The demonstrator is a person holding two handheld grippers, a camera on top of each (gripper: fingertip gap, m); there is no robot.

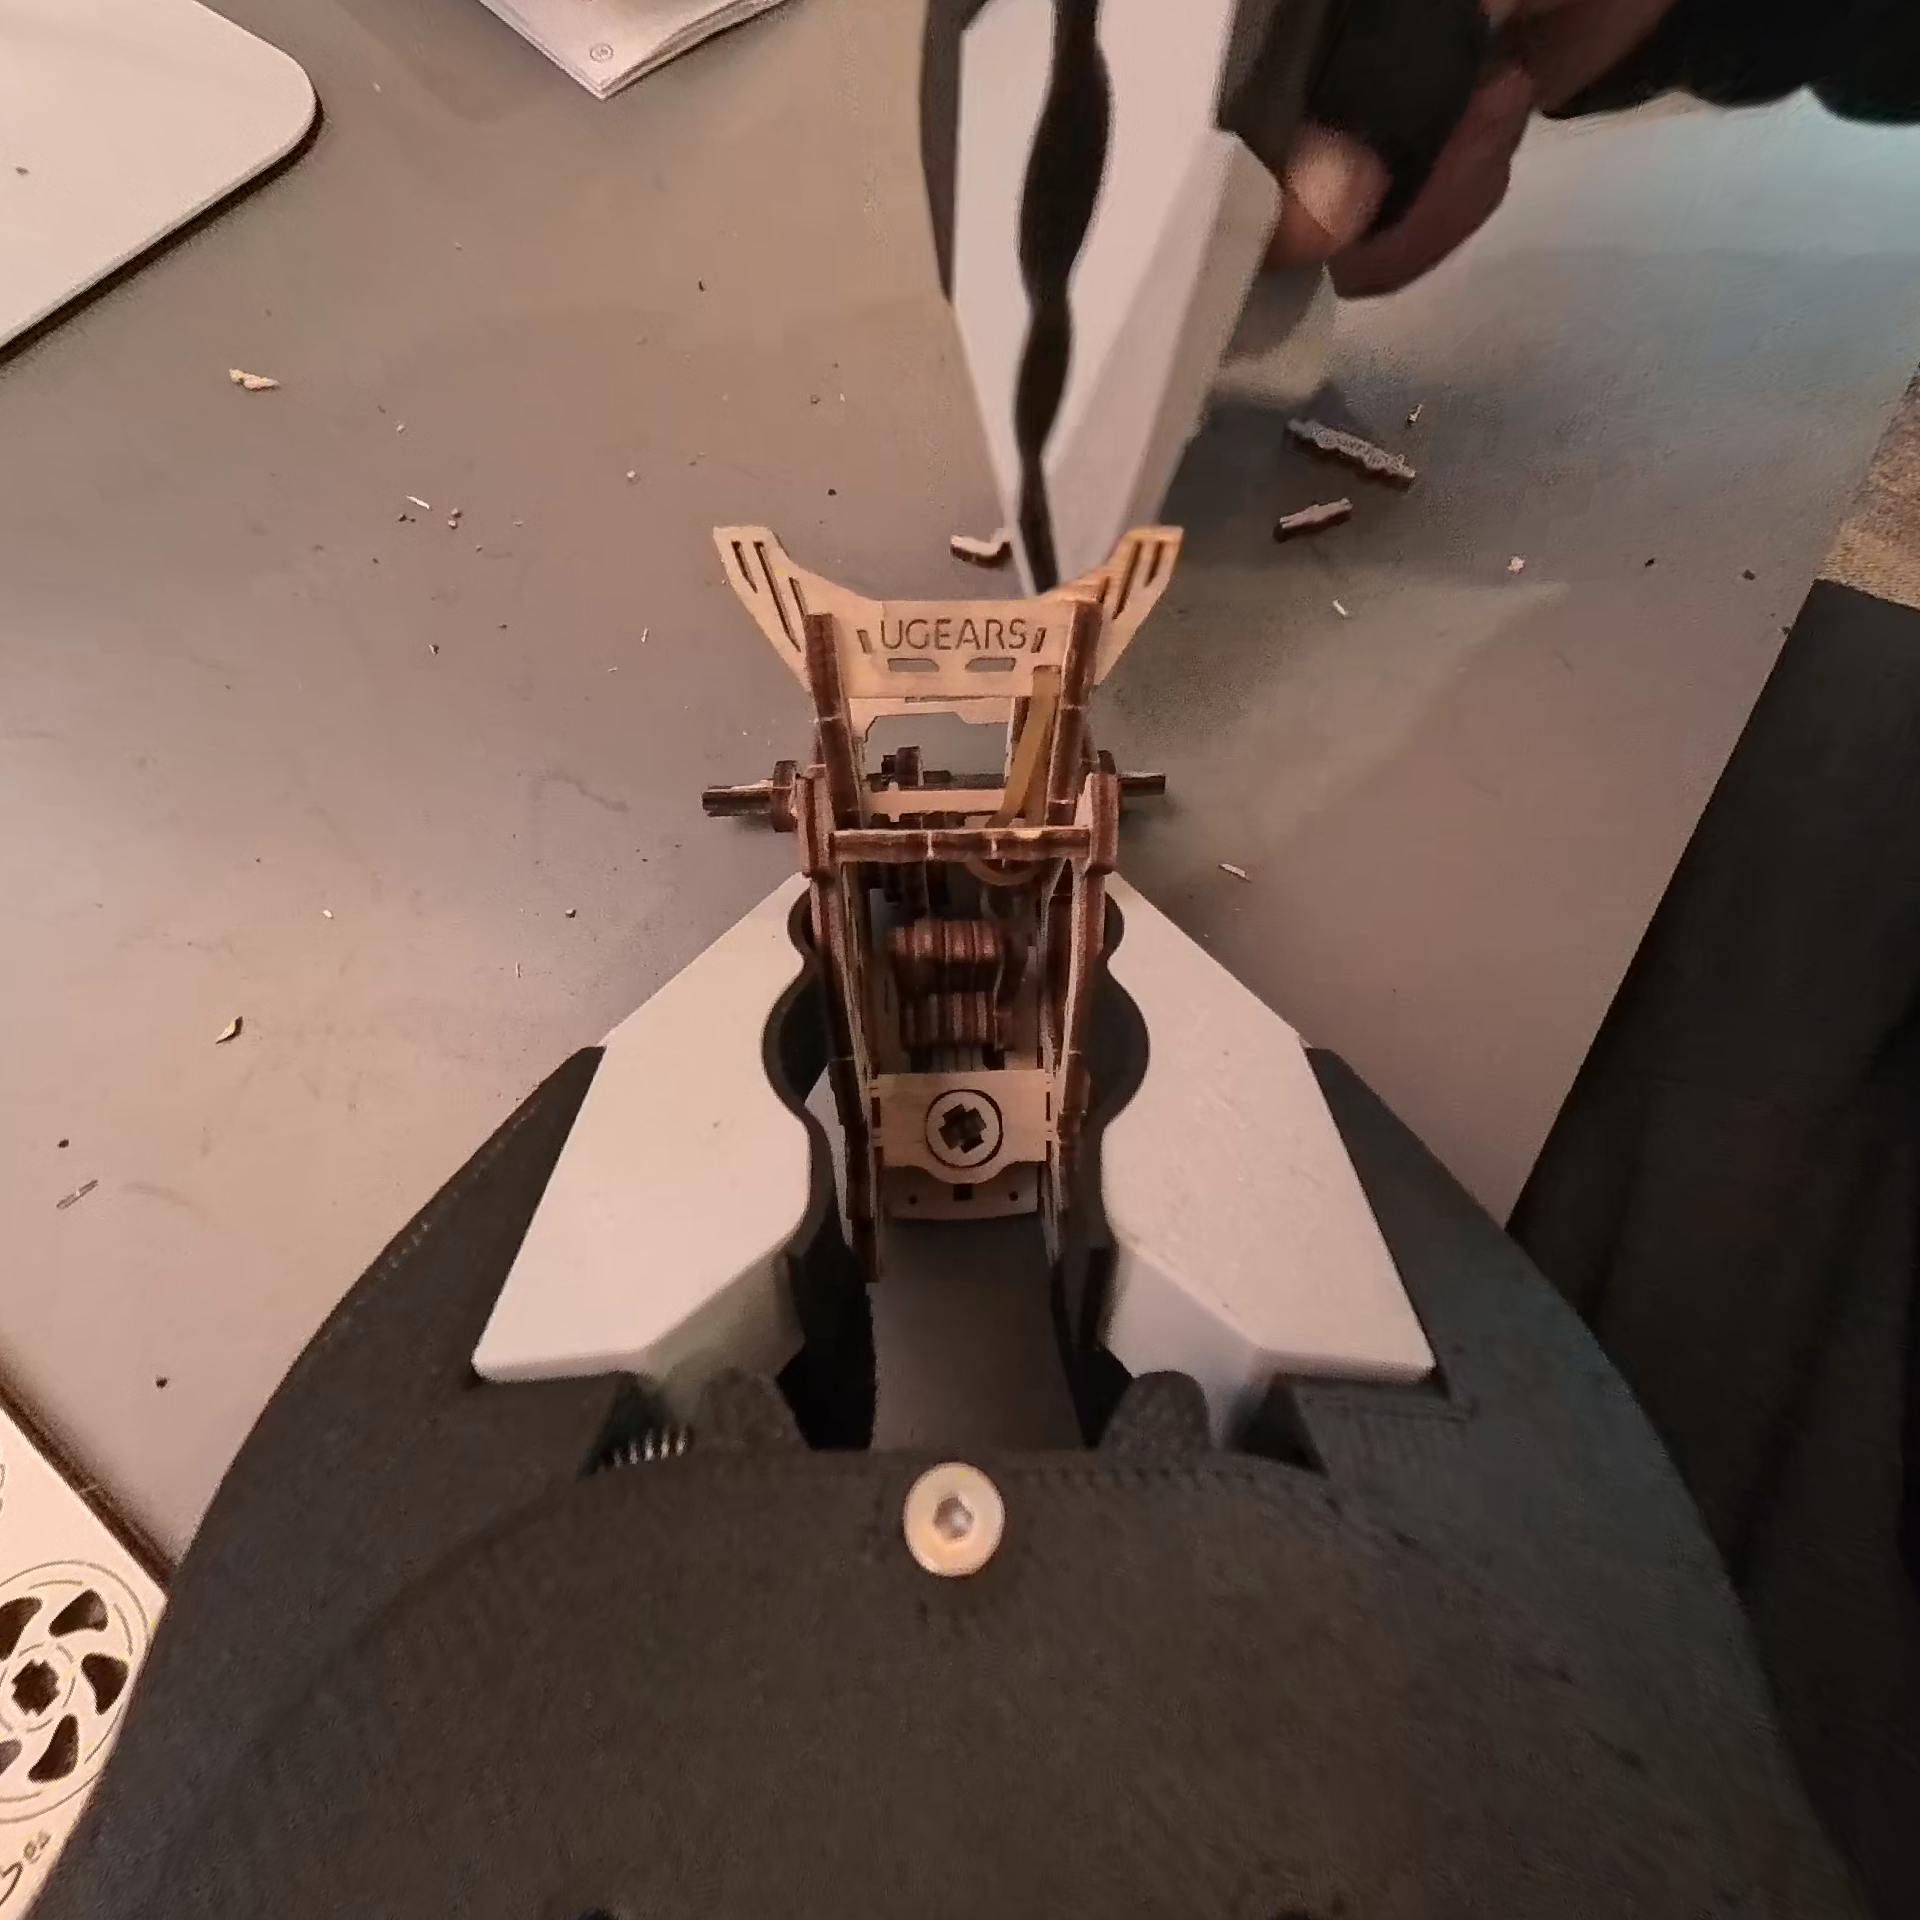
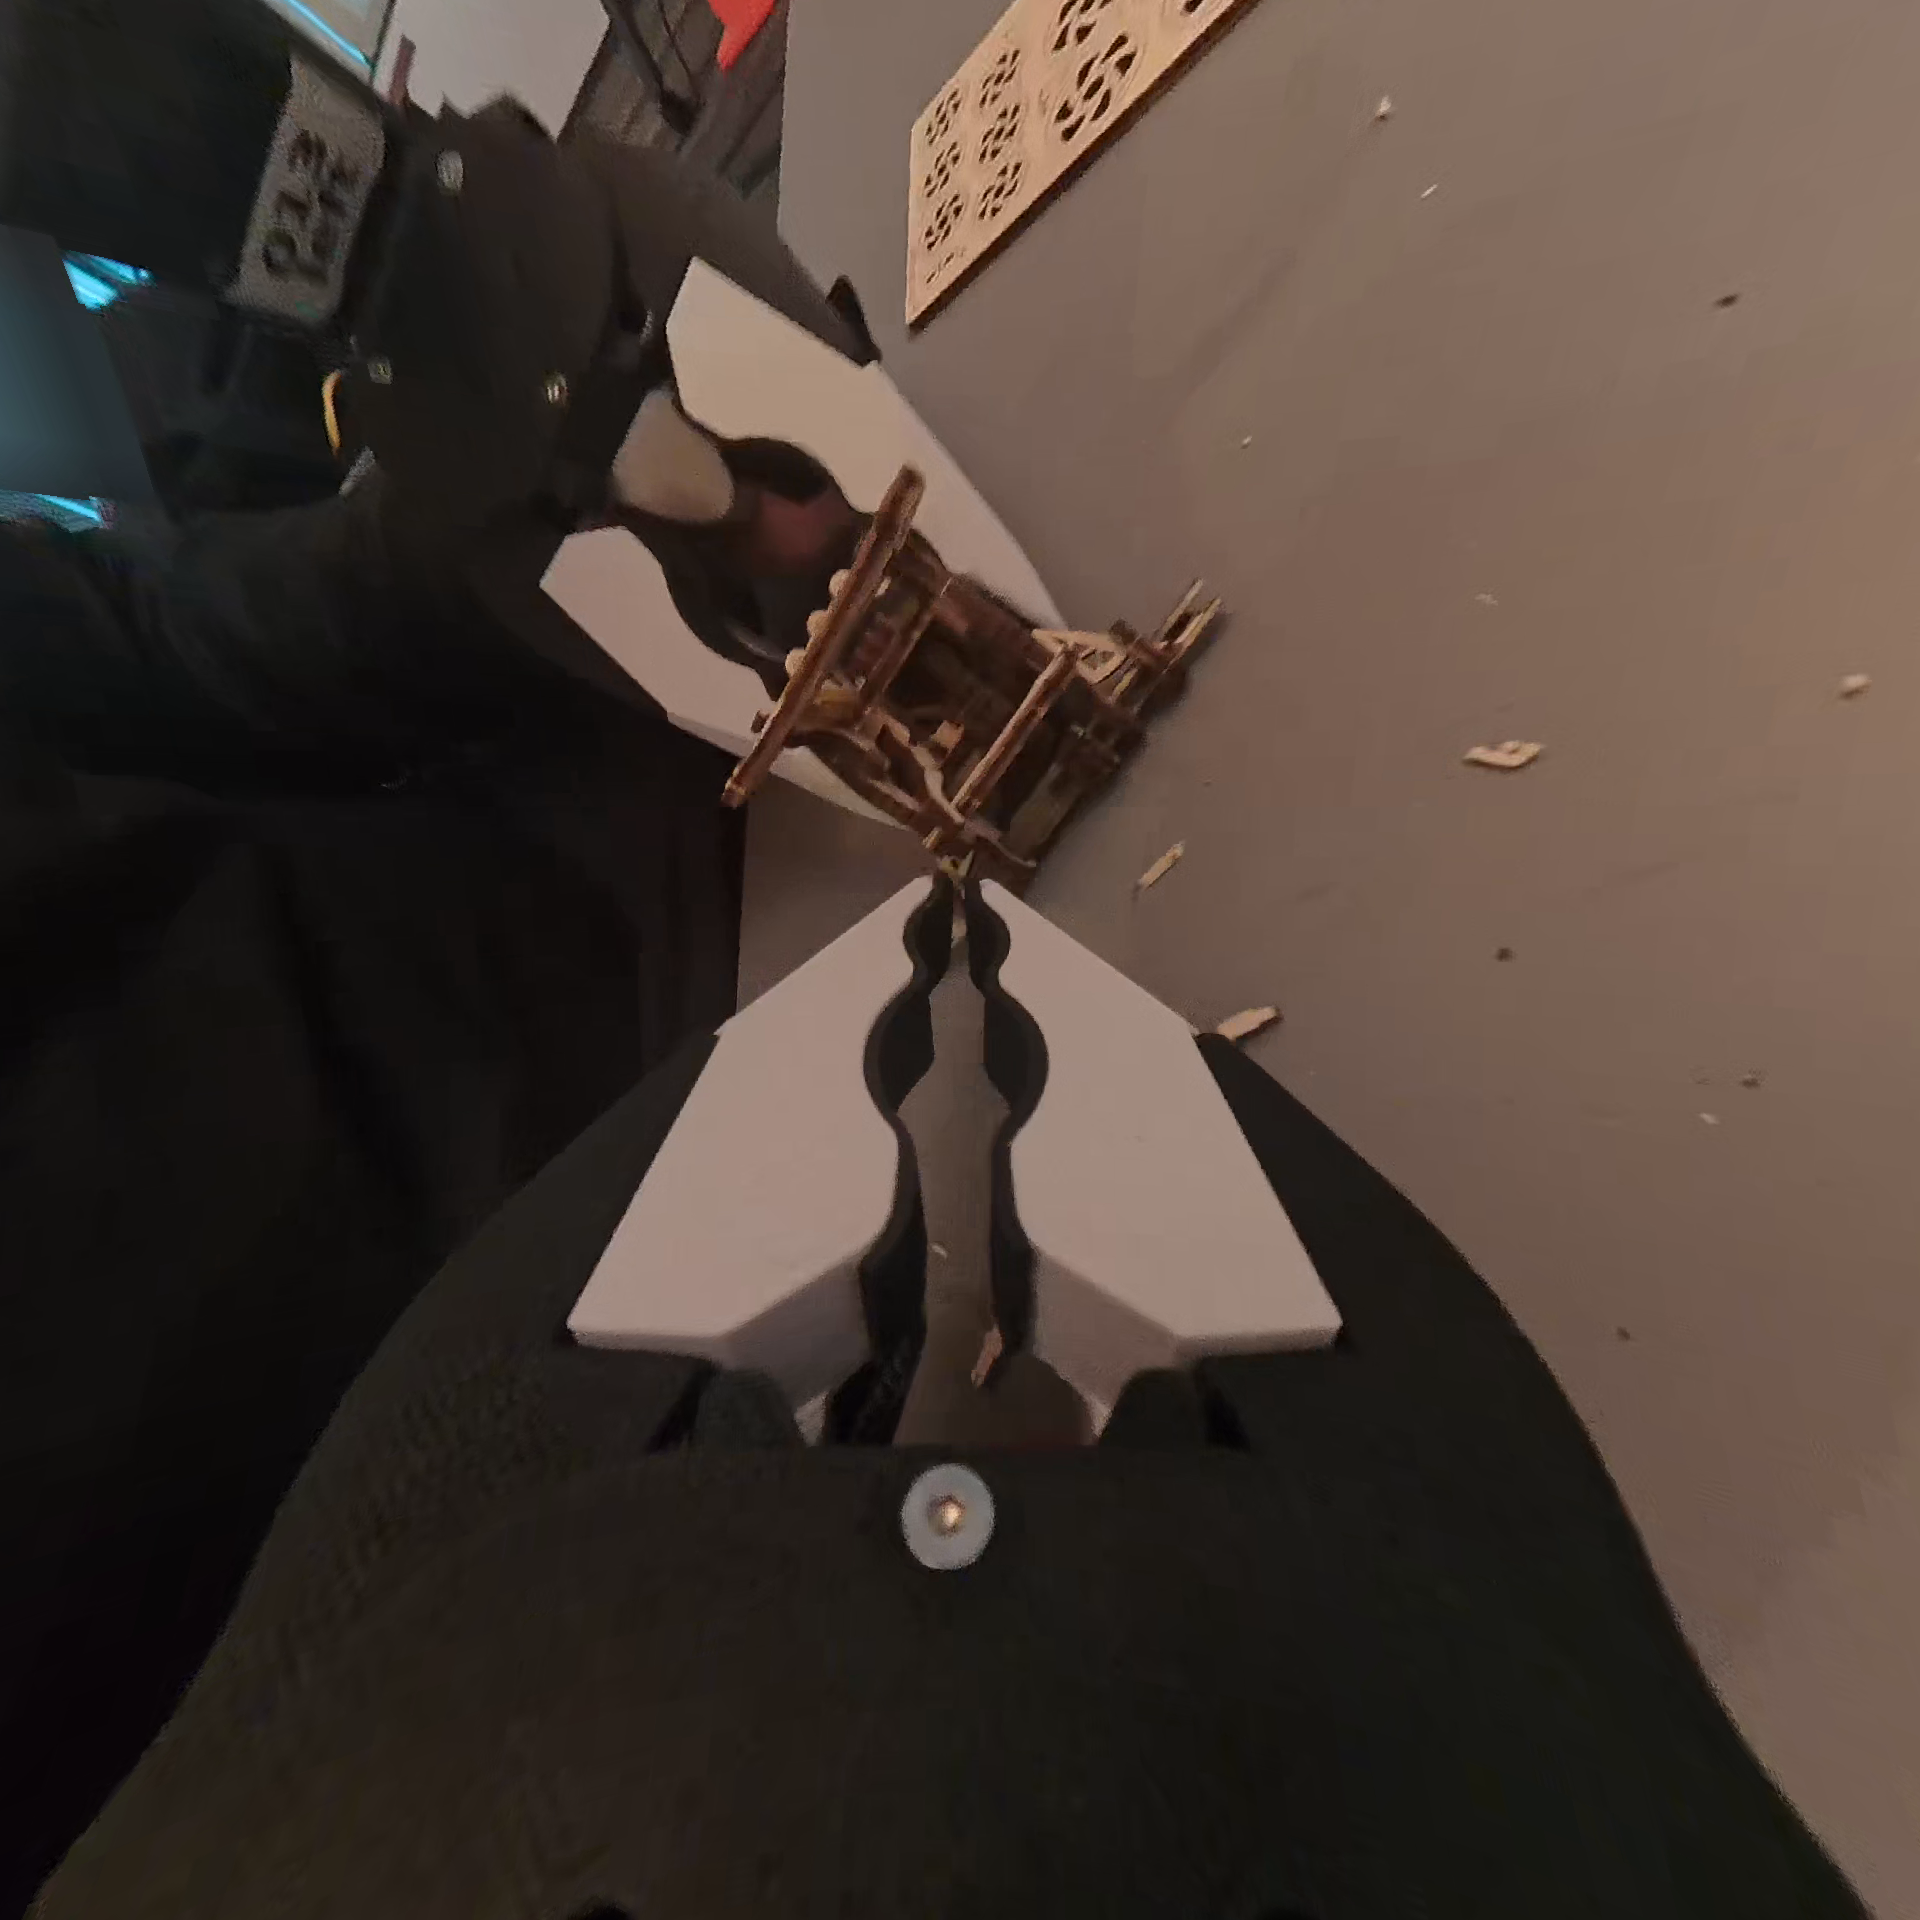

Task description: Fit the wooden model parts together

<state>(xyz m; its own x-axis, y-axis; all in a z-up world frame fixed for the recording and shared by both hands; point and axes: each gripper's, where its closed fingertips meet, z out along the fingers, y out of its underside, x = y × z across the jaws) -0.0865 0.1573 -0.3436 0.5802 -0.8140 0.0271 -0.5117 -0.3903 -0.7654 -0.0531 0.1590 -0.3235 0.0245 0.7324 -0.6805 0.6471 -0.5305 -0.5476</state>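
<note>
The wooden model [image 1: 961, 831], a small frame with gears, a side axle and a winged top plate, stands upright on the grey table [image 1: 416, 831]. My left gripper [image 1: 956, 925] is shut on the model's lower frame, with one white finger on each side. In the right wrist view the model [image 2: 966, 707] leans in the left gripper's fingers [image 2: 790, 395]. My right gripper [image 2: 956, 894] is shut, its tips meeting at the model's near end. From the left wrist view the right gripper [image 1: 1039, 561] comes down from above, behind the model's right wing. I cannot tell whether it pinches a part.
Loose dark wooden pieces [image 1: 1351, 452] [image 1: 1314, 516] and a pale one [image 1: 980, 548] lie behind the model, among wood chips. A cut-out wooden sheet [image 2: 1039, 135] [image 1: 52, 1662] lies beside the left gripper. A white board [image 1: 125, 135] and a booklet [image 1: 623, 31] are far left. The table edge [image 1: 1704, 935] runs on the right. The left gripper's tips are roughly 5 centimetres from the right gripper's.
</note>
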